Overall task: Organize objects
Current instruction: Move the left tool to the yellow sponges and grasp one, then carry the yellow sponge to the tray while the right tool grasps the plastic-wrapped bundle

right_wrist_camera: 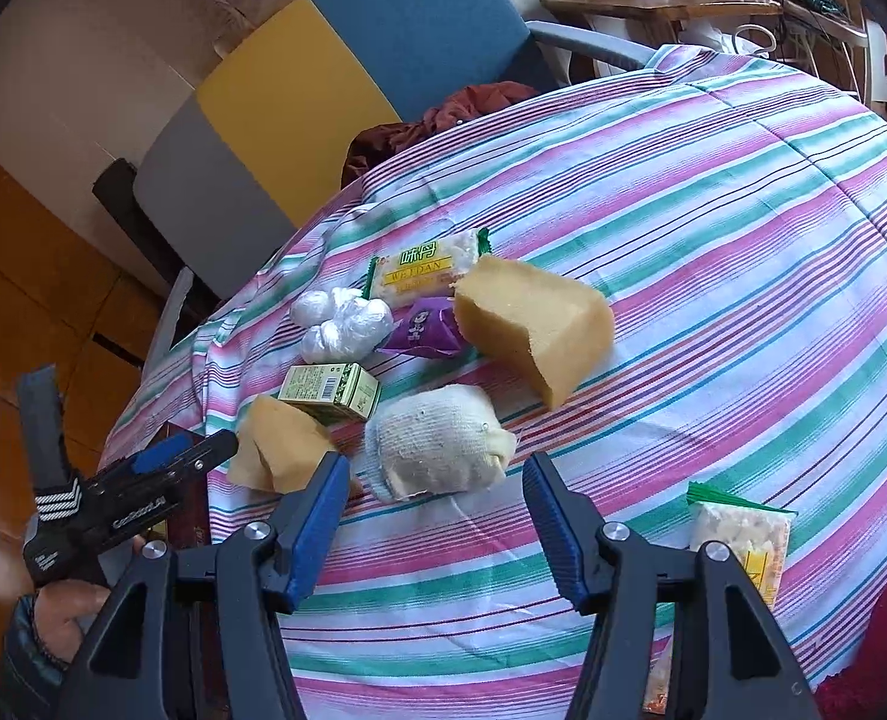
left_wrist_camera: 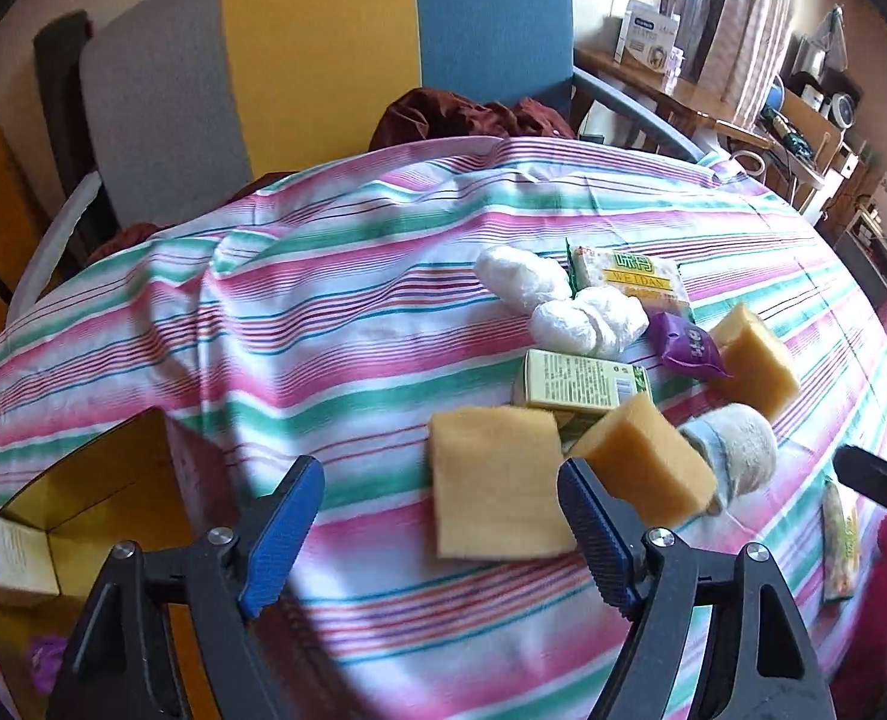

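Observation:
Objects lie on a striped cloth [left_wrist_camera: 335, 324]. My left gripper [left_wrist_camera: 440, 474] is open and empty, just short of a flat yellow sponge [left_wrist_camera: 494, 480]; a second sponge [left_wrist_camera: 647, 462] lies by its right finger. Beyond are a green box [left_wrist_camera: 581, 381], white wrapped bundles [left_wrist_camera: 563, 306], a purple packet [left_wrist_camera: 683, 348], a WEIDAN snack pack [left_wrist_camera: 635, 273], a third sponge [left_wrist_camera: 755, 360] and a rolled white sock [left_wrist_camera: 737, 447]. My right gripper [right_wrist_camera: 434, 471] is open and empty, just before the sock [right_wrist_camera: 437, 444]. The big sponge [right_wrist_camera: 533, 324] and green box [right_wrist_camera: 332, 390] lie beyond it.
A yellow open box [left_wrist_camera: 101, 480] sits at the cloth's left edge. A snack bag [right_wrist_camera: 737, 540] lies at the right. A grey, yellow and blue chair [left_wrist_camera: 323, 48] stands behind with dark red cloth [left_wrist_camera: 467, 117] on it. The left gripper [right_wrist_camera: 143, 480] shows in the right wrist view.

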{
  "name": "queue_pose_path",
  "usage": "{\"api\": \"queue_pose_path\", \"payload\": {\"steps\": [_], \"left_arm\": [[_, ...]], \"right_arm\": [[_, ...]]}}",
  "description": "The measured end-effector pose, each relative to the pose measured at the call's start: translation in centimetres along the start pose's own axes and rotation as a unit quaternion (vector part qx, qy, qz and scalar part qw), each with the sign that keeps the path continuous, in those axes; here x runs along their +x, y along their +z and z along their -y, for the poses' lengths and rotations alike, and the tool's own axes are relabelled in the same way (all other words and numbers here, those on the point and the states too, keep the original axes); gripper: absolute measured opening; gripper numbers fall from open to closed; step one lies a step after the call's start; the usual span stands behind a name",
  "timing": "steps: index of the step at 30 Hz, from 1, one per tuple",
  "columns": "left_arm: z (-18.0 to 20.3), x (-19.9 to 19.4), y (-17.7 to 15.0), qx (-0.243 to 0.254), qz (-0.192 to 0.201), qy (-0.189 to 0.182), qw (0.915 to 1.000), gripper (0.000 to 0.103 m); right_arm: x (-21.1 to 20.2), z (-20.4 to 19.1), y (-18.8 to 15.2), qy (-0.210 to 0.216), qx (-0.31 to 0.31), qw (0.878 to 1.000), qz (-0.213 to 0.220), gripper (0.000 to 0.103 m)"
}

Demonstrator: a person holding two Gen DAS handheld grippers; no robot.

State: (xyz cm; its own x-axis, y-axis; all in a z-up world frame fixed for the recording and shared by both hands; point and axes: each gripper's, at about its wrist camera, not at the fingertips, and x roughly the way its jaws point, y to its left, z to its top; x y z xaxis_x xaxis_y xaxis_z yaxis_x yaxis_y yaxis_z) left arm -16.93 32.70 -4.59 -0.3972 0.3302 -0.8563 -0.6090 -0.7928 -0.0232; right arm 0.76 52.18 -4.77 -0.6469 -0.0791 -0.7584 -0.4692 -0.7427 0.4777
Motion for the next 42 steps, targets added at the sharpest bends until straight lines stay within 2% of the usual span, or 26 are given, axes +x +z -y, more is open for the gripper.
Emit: {"api": "queue_pose_path", "payload": {"steps": [4, 6, 7, 8, 9, 19, 26, 31, 37, 42], "left_arm": [[1.0, 2.6, 0.7, 0.003, -0.033, -0.02, 0.9992, 0.081], [1.4, 3.5, 0.4, 0.008, -0.04, -0.019, 0.999, 0.081], [1.5, 3.8, 0.2, 0.009, -0.043, -0.018, 0.9989, 0.078], [1.5, 4.1, 0.0, 0.007, -0.048, -0.022, 0.9986, 0.063], [1.5, 4.3, -0.3, 0.003, -0.055, -0.034, 0.9979, 0.057], [1.4, 0.6, -3.2, -0.014, -0.021, -0.051, 0.9984, 0.054], [2.2, -3.3, -6.4, 0.012, 0.003, -0.073, 0.9972, 0.054], [1.6, -6.3, -8.1, 0.008, 0.028, -0.087, 0.9958, 0.054], [-0.5, -10.0, -10.1, 0.002, 0.064, -0.093, 0.9936, 0.054], [-3.6, -11.6, -11.4, -0.025, 0.079, -0.089, 0.9925, 0.054]], "right_arm": [[0.2, 0.0, 0.0, 0.002, -0.001, 1.0, -0.006, 0.061], [0.3, 0.1, 0.0, 0.0, 0.002, 1.0, -0.008, 0.061], [0.3, 0.2, 0.0, -0.002, 0.003, 1.0, -0.007, 0.061], [0.3, 0.3, 0.0, -0.003, 0.004, 1.0, -0.006, 0.061], [0.2, 0.4, 0.0, -0.005, 0.005, 1.0, -0.005, 0.061], [0.1, 1.7, 0.3, -0.018, 0.032, 0.999, 0.001, 0.061], [0.3, 1.2, 0.0, -0.021, 0.02, 1.0, -0.006, 0.061], [0.7, 0.4, -0.4, -0.02, 0.003, 1.0, -0.014, 0.061], [1.1, -2.5, -0.6, -0.015, -0.054, 0.998, -0.026, 0.061], [2.6, -6.6, 1.1, 0.002, -0.095, 0.995, -0.031, 0.061]]}}
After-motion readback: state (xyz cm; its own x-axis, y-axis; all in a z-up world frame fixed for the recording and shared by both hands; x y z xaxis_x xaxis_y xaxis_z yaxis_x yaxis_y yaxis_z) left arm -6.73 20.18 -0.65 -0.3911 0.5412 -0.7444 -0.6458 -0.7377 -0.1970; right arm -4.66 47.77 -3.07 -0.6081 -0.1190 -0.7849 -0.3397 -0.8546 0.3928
